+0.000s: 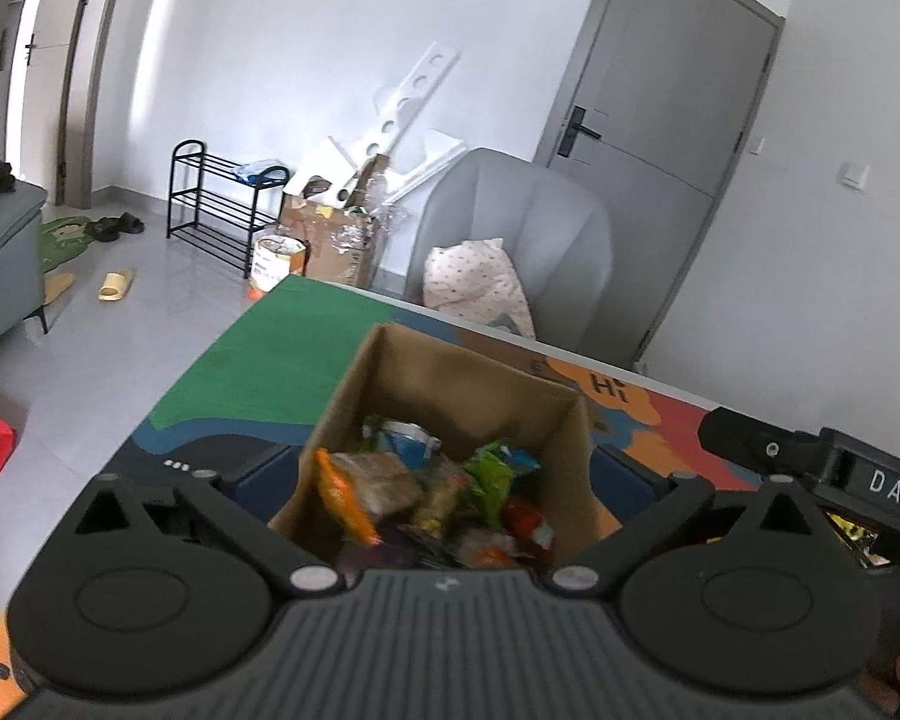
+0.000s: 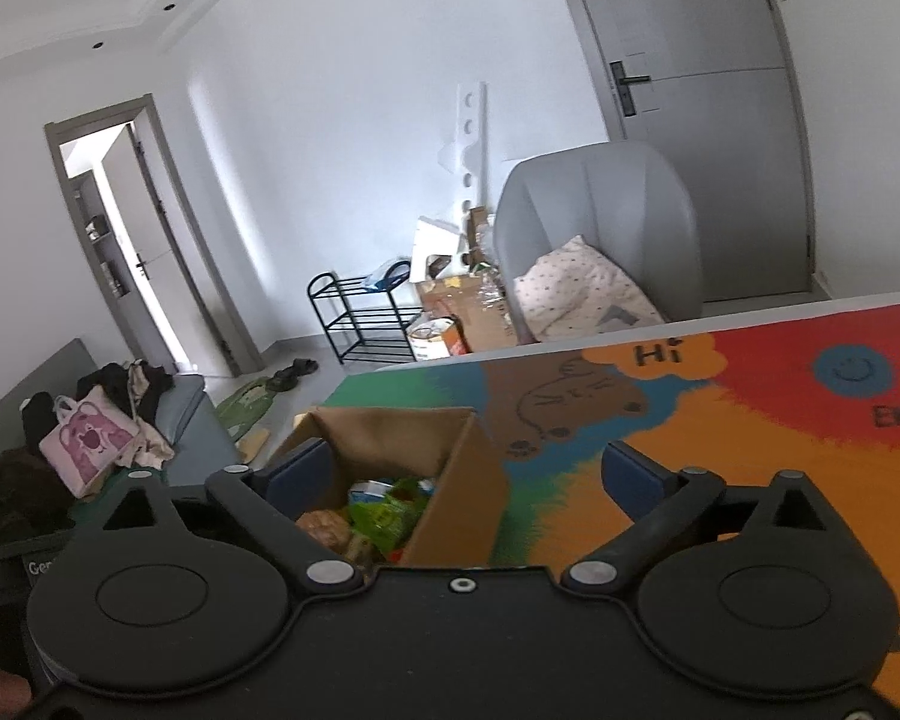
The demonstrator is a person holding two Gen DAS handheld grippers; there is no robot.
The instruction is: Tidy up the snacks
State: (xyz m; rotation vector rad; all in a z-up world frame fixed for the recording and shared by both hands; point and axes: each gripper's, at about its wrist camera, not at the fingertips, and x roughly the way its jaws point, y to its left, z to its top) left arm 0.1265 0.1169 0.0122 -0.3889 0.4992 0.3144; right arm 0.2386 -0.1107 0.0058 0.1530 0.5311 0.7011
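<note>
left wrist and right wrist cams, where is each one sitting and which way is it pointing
Left wrist: on the left gripper, looking forward and down into the cardboard box of snacks; its open fingers straddle the box; the right gripper shows at right.

Right wrist: on the right gripper, above the colourful mat, facing the room; open fingers show, the box at lower left.

Shared: box, snacks, mat, grey chair, shoe rack, grey door.

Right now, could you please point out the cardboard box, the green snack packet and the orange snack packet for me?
cardboard box (image 1: 450,378): left wrist view, inner far wall.
green snack packet (image 1: 491,480): left wrist view, crinkled middle.
orange snack packet (image 1: 345,501): left wrist view, middle of its length.
</note>
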